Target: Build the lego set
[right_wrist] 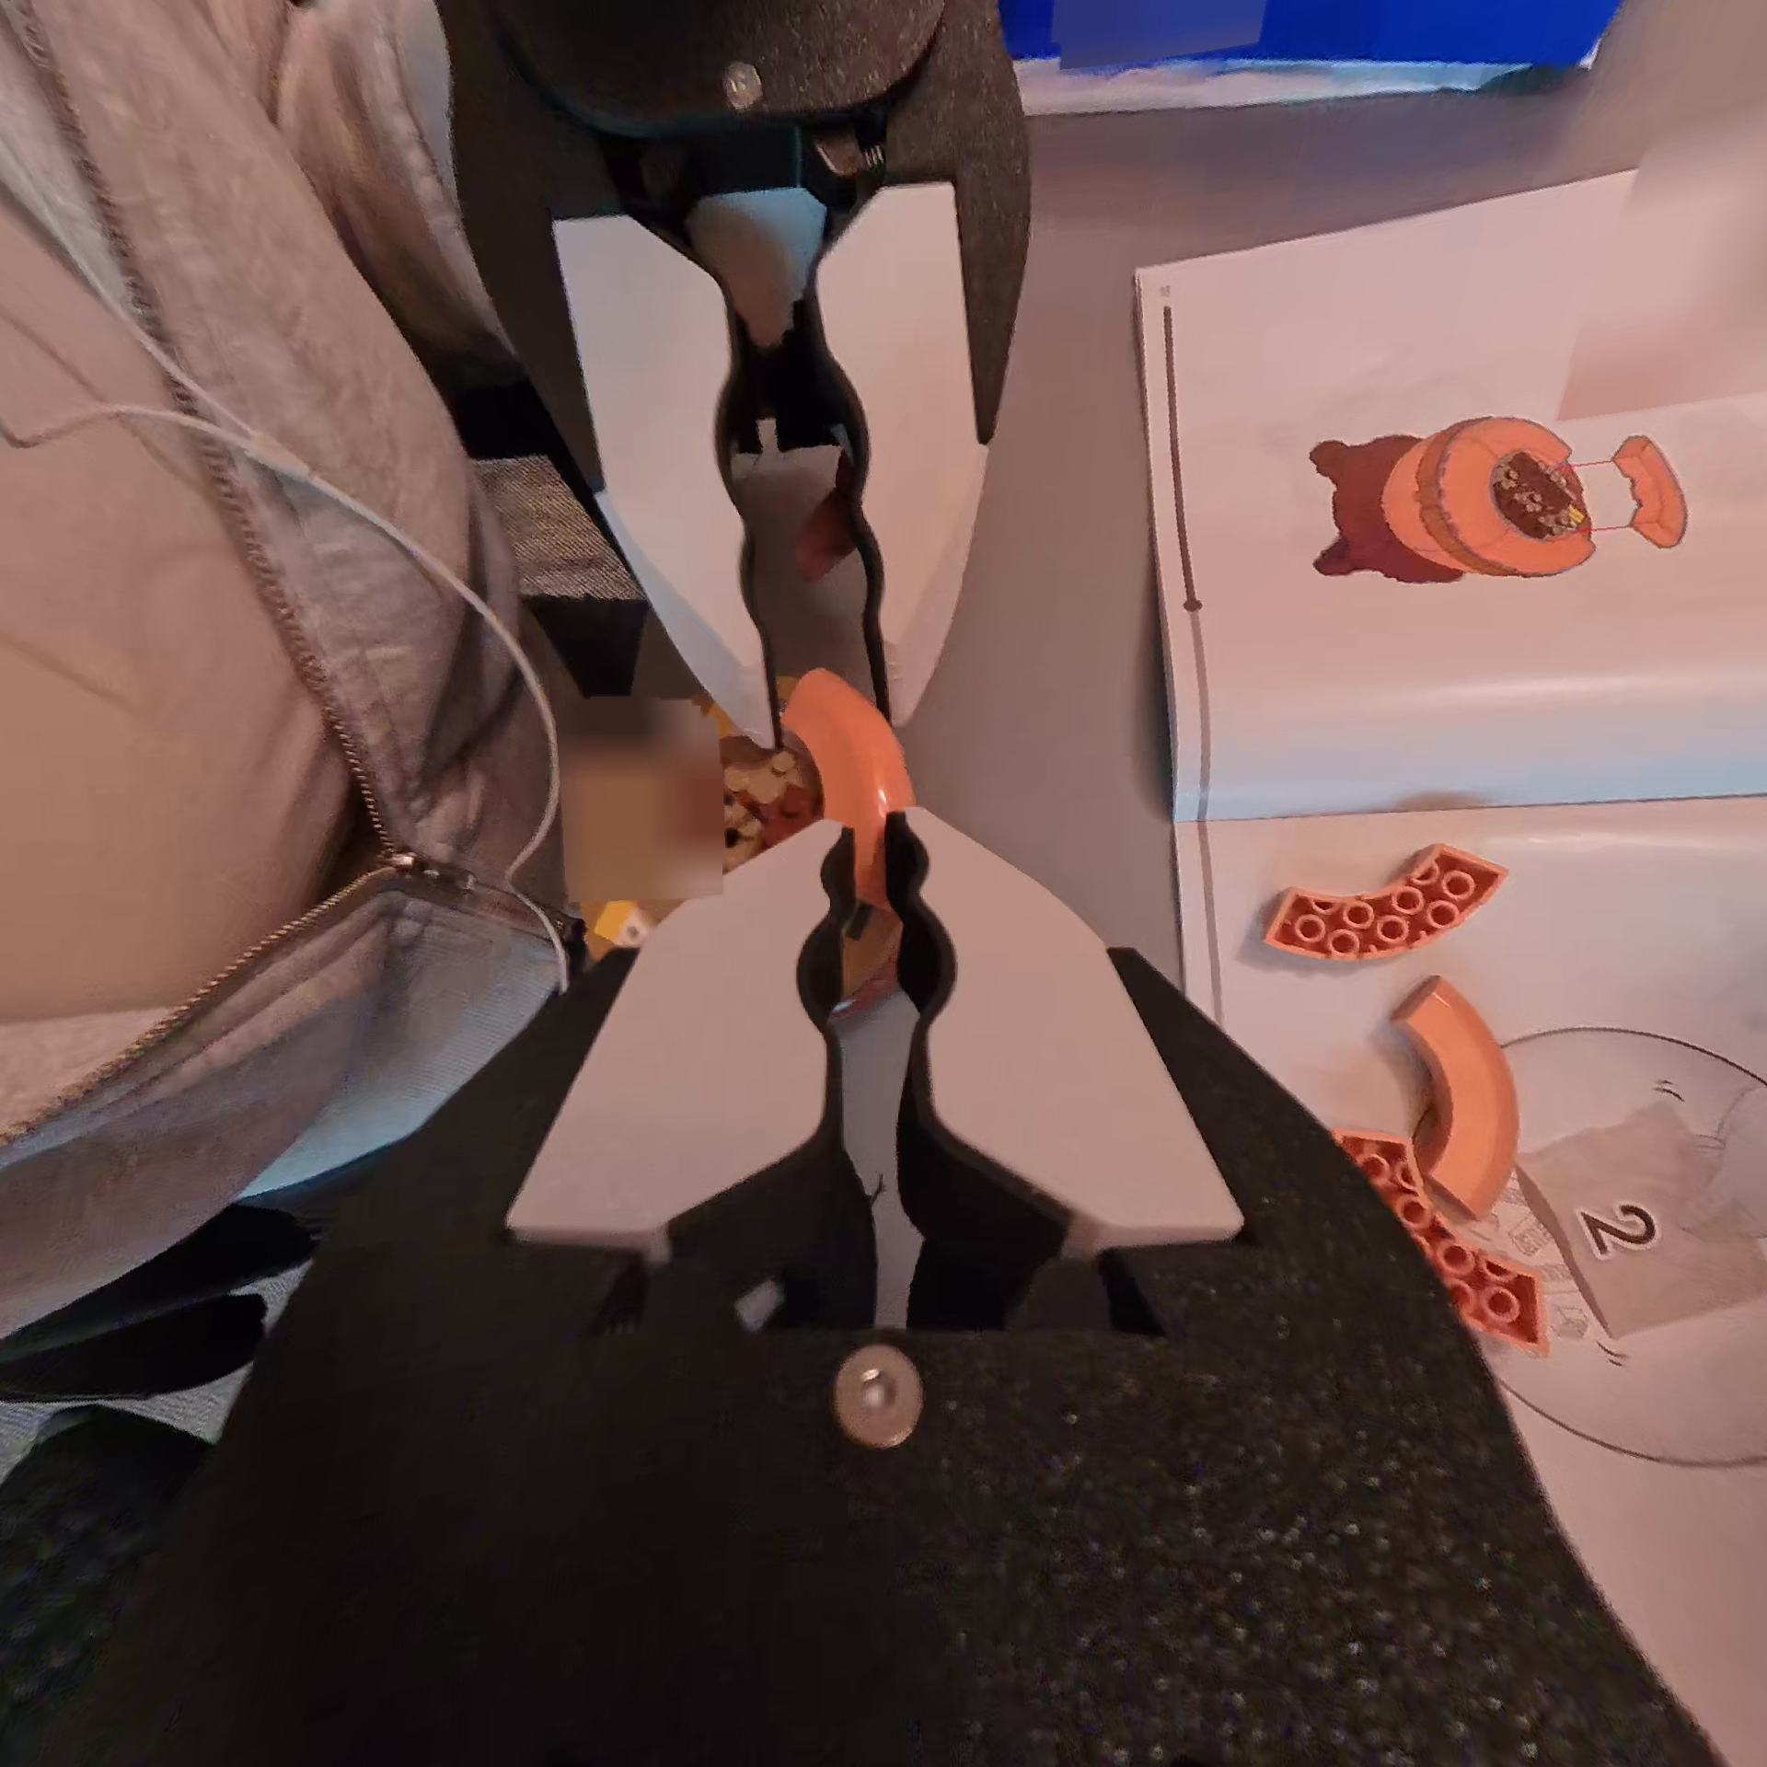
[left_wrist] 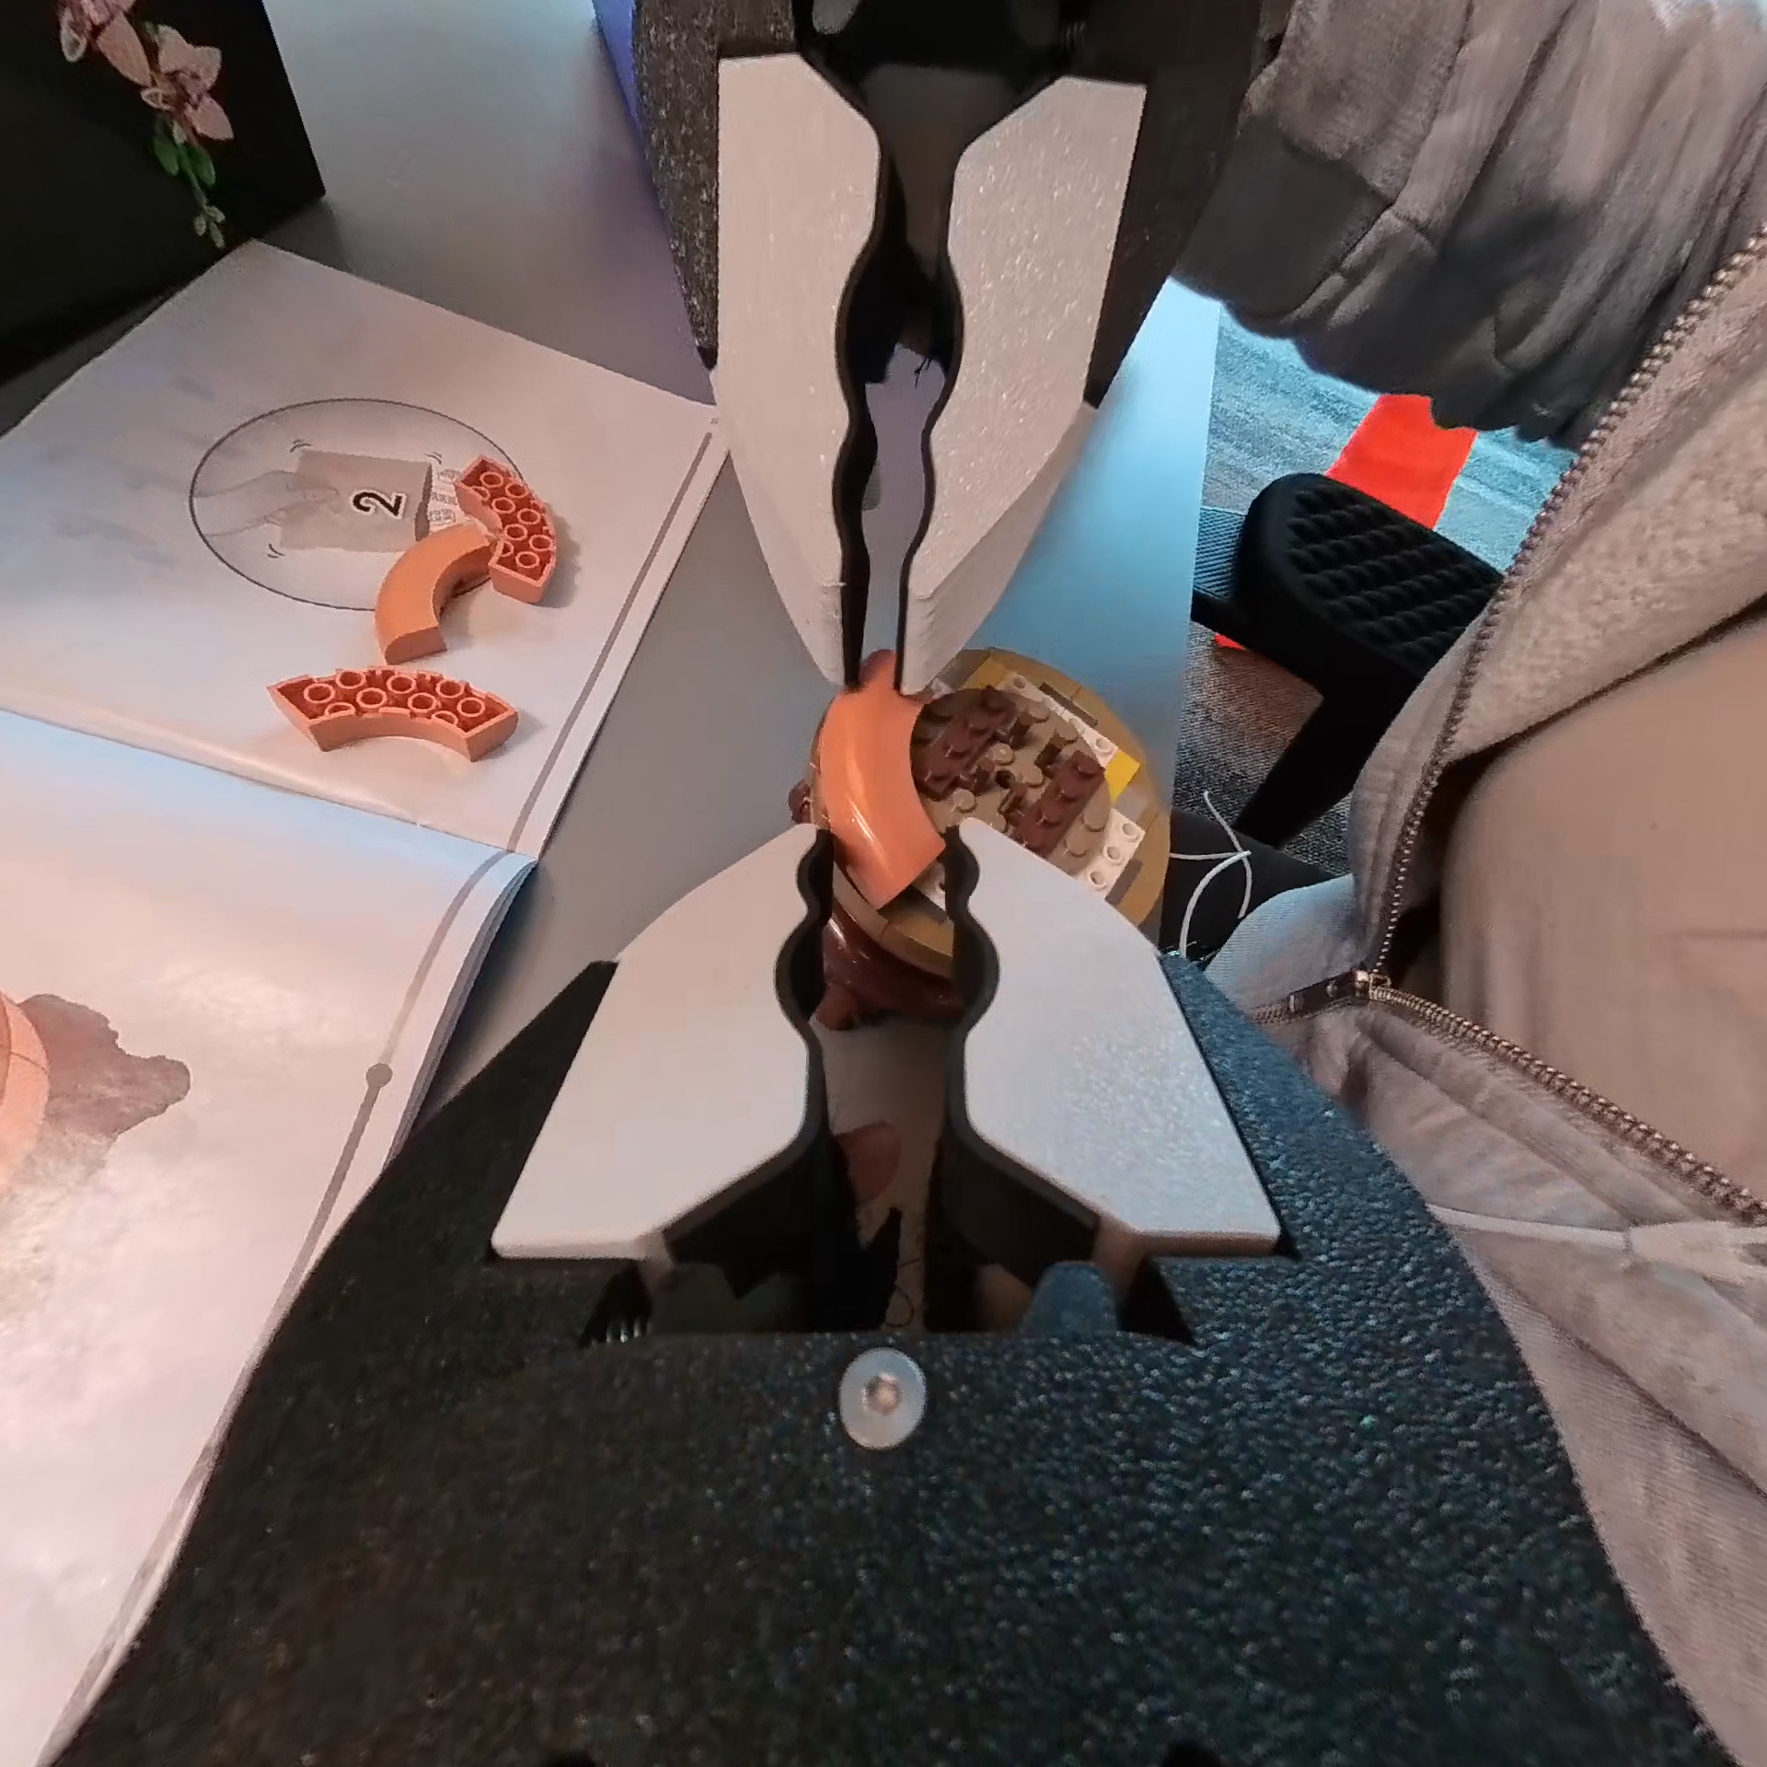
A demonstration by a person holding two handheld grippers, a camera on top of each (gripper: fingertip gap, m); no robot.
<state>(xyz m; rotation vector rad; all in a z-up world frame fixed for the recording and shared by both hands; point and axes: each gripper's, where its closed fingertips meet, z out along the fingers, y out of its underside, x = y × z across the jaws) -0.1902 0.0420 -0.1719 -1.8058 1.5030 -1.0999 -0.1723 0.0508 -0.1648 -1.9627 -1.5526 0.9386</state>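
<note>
Left gripper point(left_wrist: 884, 841) fingers clamp the round lego model point(left_wrist: 1037, 794); right gripper point(right_wrist: 865, 832) fingers pinch the orange curved brick point(right_wrist: 846, 755) against it.

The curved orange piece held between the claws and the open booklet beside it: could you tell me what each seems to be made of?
The curved orange piece looks like hard moulded plastic, smooth with a slight sheen; a soft highlight runs along its rounded top. The booklet looks like printed paper, semi-gloss: thin stacked page edges show at its corner, and the pages catch the light in pale bands.
</note>
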